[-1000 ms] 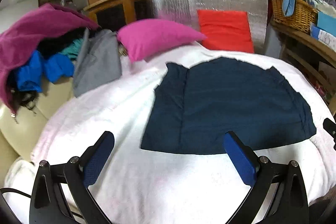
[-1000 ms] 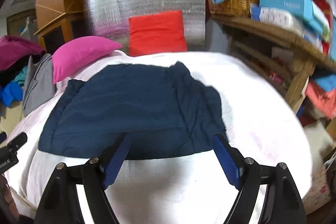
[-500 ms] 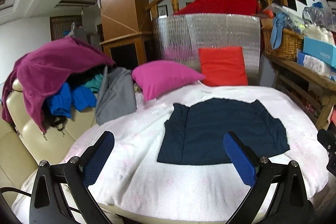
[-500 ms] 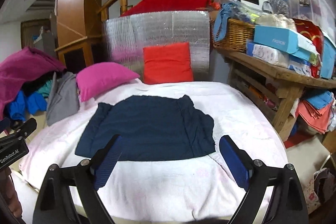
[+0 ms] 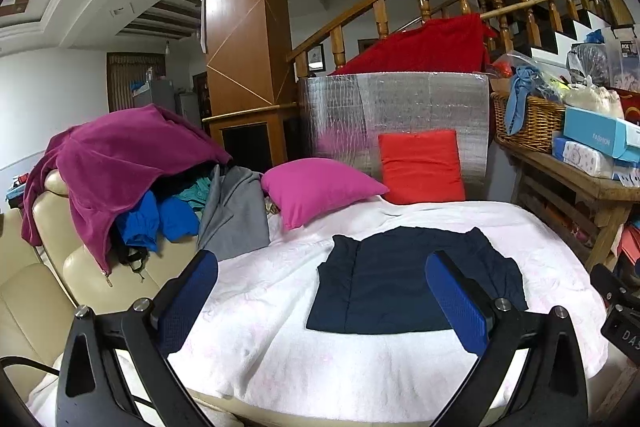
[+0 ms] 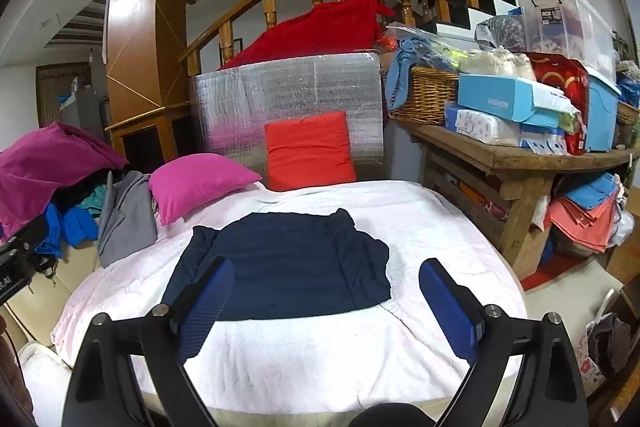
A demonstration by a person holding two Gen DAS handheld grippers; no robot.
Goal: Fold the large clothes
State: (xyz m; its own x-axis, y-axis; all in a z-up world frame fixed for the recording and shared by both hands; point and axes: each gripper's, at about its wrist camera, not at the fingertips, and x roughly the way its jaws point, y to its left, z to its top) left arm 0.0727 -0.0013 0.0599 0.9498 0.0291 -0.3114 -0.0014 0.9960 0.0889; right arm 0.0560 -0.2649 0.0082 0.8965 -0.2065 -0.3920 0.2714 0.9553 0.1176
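Observation:
A folded navy blue garment point(image 5: 400, 279) lies flat on the white blanket point(image 5: 280, 327); it also shows in the right wrist view point(image 6: 288, 267). My left gripper point(image 5: 320, 301) is open and empty, held back from the near edge of the blanket. My right gripper point(image 6: 326, 303) is open and empty too, also back from the garment. Neither touches the cloth.
A heap of clothes with a magenta garment point(image 5: 120, 163) sits on the cream sofa point(image 5: 36, 287) at left. A pink pillow point(image 5: 320, 187) and a red cushion point(image 5: 420, 167) lie behind the garment. A wooden bench point(image 6: 520, 155) with boxes and a basket stands right.
Both grippers have pulled back and up from the garment, which now looks smaller and farther. Both stayed open. The garment has not moved.

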